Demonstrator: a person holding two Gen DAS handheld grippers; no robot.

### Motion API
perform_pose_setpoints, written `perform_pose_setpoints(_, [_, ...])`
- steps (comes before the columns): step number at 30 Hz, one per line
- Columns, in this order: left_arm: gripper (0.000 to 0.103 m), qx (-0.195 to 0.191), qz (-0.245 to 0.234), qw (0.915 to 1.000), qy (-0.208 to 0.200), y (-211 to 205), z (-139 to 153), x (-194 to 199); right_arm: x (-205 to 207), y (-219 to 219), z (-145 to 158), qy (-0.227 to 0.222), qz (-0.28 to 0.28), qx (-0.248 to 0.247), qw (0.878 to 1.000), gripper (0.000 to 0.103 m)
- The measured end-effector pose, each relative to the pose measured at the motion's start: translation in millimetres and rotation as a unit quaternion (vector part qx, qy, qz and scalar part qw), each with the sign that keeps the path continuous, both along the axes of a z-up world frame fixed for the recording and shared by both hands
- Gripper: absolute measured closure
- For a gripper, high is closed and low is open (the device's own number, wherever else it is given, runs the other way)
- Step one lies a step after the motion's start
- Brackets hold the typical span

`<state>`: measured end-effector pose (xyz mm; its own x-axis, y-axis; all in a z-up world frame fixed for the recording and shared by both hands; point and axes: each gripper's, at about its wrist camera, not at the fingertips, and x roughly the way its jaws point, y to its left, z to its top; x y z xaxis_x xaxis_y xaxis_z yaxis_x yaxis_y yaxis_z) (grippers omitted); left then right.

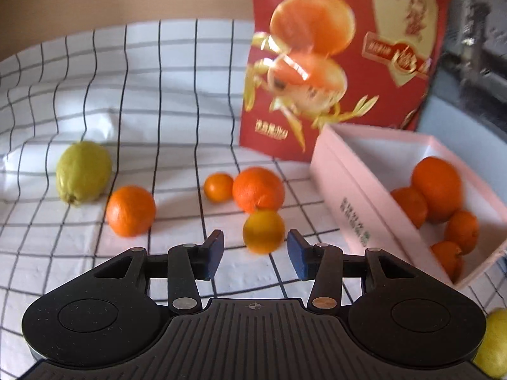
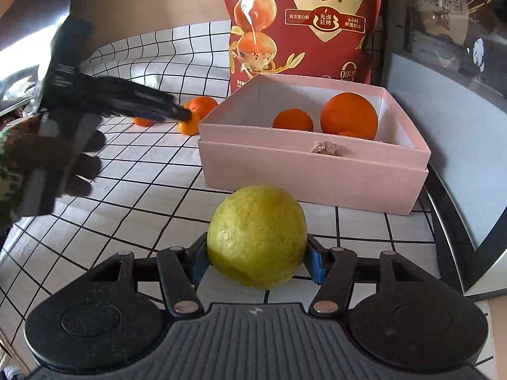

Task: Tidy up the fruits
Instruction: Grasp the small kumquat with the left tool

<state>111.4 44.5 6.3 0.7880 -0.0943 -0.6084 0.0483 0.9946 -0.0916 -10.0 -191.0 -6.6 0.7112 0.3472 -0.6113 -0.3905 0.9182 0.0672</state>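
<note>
Blurring left tool (image 2: 187, 115) hides small oranges (image 2: 202, 106).

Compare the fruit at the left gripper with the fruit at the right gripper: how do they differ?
The small orange fruit is orange, round and little; the yellow-green fruit is far bigger. The left gripper has pads apart from its fruit; the right gripper is clamped on its fruit. Both lie outside the pink box.

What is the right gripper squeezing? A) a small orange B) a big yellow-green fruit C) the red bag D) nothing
B: in the right wrist view, the right gripper has its blue pads pressed on both sides of the big yellow-green fruit, in front of the pink box.
</note>
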Motion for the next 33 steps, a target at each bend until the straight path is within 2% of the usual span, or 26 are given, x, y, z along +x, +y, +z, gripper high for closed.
perform_pose_setpoints(7, [0.055,0.009,0.012,0.9999,0.003,-8,-11,13,-2,1,-1,-0.003,0.0,0.002,1.0,0.042])
perform_pose_setpoints(9, [0.06,0.013,0.008,0.9999,0.002,-6,-11,14,-2,2,-2,-0.001,0.002,0.0,1.0,0.038])
perform_pose_setpoints(10, [0.066,0.008,0.004,1.0,0.001,-4,-8,11,-2,3,-2,0.001,0.002,-0.002,1.0,0.036])
perform_pose_setpoints(12, [0.067,-0.002,-0.001,1.0,0.001,-1,-6,5,-1,5,-3,0.005,0.003,-0.005,1.0,0.034])
perform_pose_setpoints(15, [0.067,0.004,-0.017,0.9998,-0.005,6,-2,-16,-1,4,-3,0.006,-0.002,-0.002,1.0,0.032])
perform_pose_setpoints(17, [0.067,0.005,-0.027,0.9995,-0.018,14,2,-37,-2,1,-2,0.004,-0.008,0.006,1.0,0.026])
perform_pose_setpoints(21, [0.067,0.002,-0.043,0.9983,-0.04,26,8,-82,2,-3,-3,0.015,-0.013,0.021,1.0,0.025])
perform_pose_setpoints(27, [0.067,-0.023,-0.087,0.9958,-0.015,18,9,-119,3,-2,-4,0.019,-0.019,0.014,1.0,0.022])
perform_pose_setpoints(33, [0.067,-0.026,-0.115,0.993,-0.001,-1,3,-141,4,1,-5,0.022,-0.016,0.007,1.0,0.018])
